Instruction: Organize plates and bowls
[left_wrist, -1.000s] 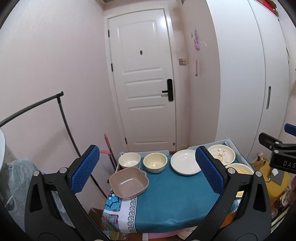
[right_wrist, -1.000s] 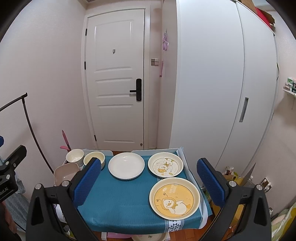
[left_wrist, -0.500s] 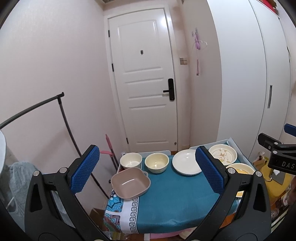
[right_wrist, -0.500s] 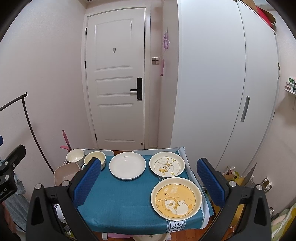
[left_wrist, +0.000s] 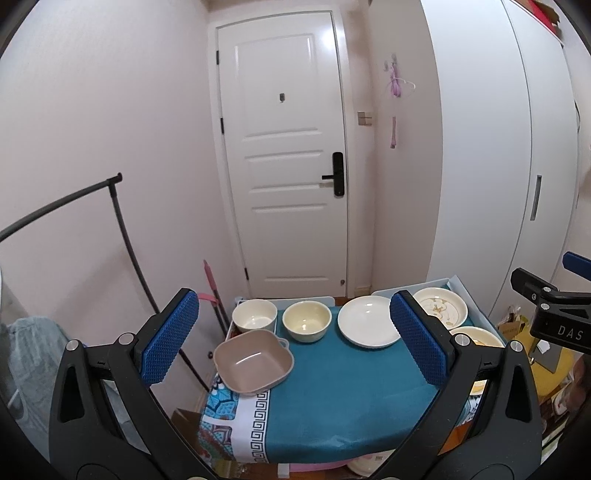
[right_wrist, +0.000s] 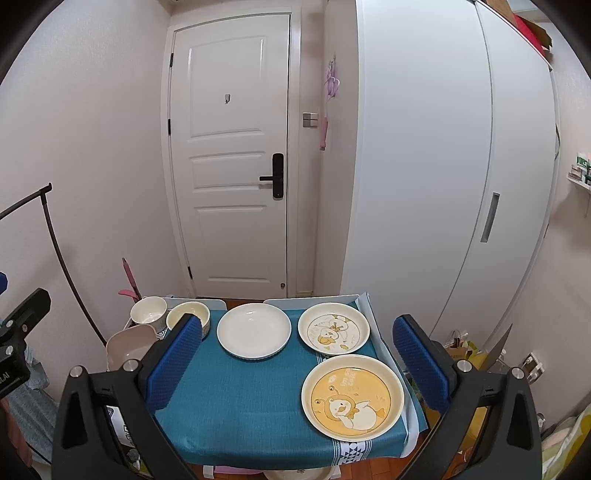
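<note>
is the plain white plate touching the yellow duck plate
Apart. The right wrist view shows a strip of blue cloth between the plain white plate and the yellow duck plate.

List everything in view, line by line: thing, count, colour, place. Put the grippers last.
square bowl: 1, pinkish brown, table's front left corner
round bowls: 2, white at back left, cream beside it
plain plate: 1, white, back middle
duck plates: 2, white at back right, yellow at front right
tablecloth: 1, teal with patterned ends, over the table
door: 1, white with black handle, behind the table
wardrobe: 1, white, right wall
rack: 1, black, left of the table
left gripper: 1, black with blue pads, open, holding nothing
right gripper: 1, black with blue pads, open, holding nothing
</note>
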